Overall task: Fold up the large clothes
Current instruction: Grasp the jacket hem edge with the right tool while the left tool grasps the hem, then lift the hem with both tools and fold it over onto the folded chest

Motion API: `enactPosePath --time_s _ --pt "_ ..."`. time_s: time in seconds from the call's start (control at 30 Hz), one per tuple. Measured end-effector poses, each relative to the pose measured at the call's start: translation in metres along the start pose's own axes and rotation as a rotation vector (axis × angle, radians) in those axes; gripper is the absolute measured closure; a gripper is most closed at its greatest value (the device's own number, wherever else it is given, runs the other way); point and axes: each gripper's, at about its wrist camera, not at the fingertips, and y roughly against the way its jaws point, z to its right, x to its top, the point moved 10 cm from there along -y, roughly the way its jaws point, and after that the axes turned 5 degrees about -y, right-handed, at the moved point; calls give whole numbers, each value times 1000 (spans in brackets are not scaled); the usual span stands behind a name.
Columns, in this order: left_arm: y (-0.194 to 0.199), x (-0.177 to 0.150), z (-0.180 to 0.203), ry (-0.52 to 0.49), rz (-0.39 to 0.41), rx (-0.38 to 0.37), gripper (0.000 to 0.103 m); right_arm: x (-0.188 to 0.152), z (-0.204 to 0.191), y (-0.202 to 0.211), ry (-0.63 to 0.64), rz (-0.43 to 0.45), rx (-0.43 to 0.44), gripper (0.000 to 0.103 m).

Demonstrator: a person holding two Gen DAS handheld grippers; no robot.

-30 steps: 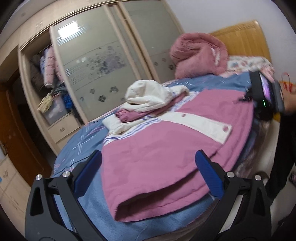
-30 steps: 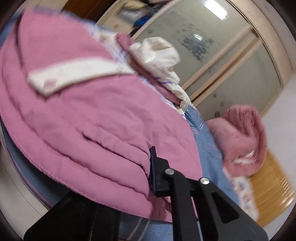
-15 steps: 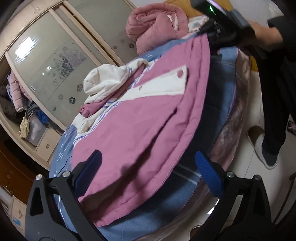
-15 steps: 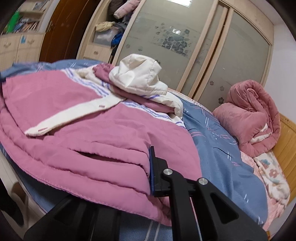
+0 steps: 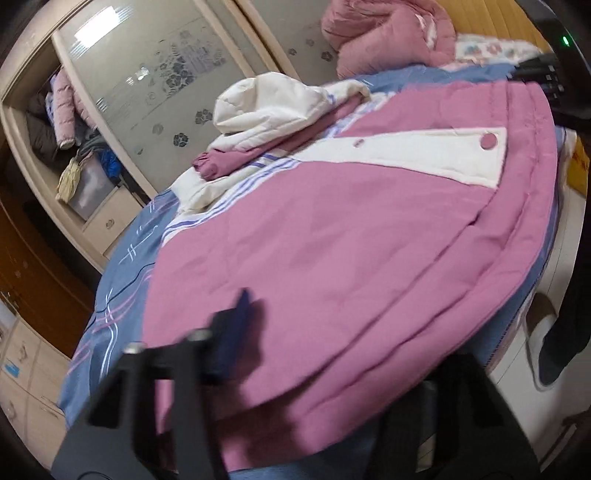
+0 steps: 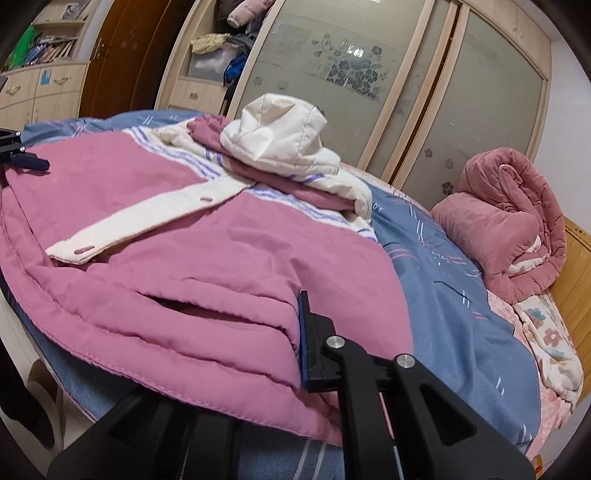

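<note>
**Two grippers pinch the hem of a big pink coat on the bed**

Left wrist view: A big pink coat [image 5: 332,266] lies flat on a blue bed sheet [image 5: 122,258] and fills the middle of the frame. A white strip [image 5: 406,155] with a pink button runs across it at the upper right. The coat's white hood [image 5: 266,107] sits bunched up near the top middle. The left gripper [image 5: 314,369] is at the bottom of the frame. Its blue pad [image 5: 236,325] rests on top of the coat at the lower left, and the coat's edge covers the other finger. It is closed on the coat's hem. A rolled pink blanket [image 5: 384,33] lies at the top right. A wardrobe [image 5: 155,74] with frosted sliding doors stands at the upper left.

Right wrist view: The coat [image 6: 184,266] spreads over the left and middle of the frame. Its hood [image 6: 280,136] is up near the top middle. The right gripper [image 6: 295,343] is at the bottom middle. Its blue pad [image 6: 303,332] presses against a thick fold of the coat's edge, and the other finger is hidden under the cloth. It is closed on the coat. The left gripper [image 6: 26,160] peeks in at the far left edge, at the coat's other corner. The pink blanket [image 6: 506,221] sits at the right on the bed sheet [image 6: 443,288]. The wardrobe [image 6: 369,74] fills the top.
</note>
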Motion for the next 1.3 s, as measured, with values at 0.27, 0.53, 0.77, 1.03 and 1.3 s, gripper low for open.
enactPosePath --time_s 0.27,0.53,0.77,1.03,1.3 --pt "0 7 -1 200 -15 -104 70 -14 -3 -14 -10 -74 11 96" --pt "-7 4 -5 383 -83 -152 74 -14 -2 -19 -83 -90 20 96" --pt "-12 5 -3 382 -116 -115 80 -19 -3 -25 -121 -137 37 96" --pt "-8 6 -9 443 -109 -127 83 -12 1 -19 -180 -125 52 96" --pt "22 37 -37 427 75 25 84 20 17 3 -281 26 52 97"
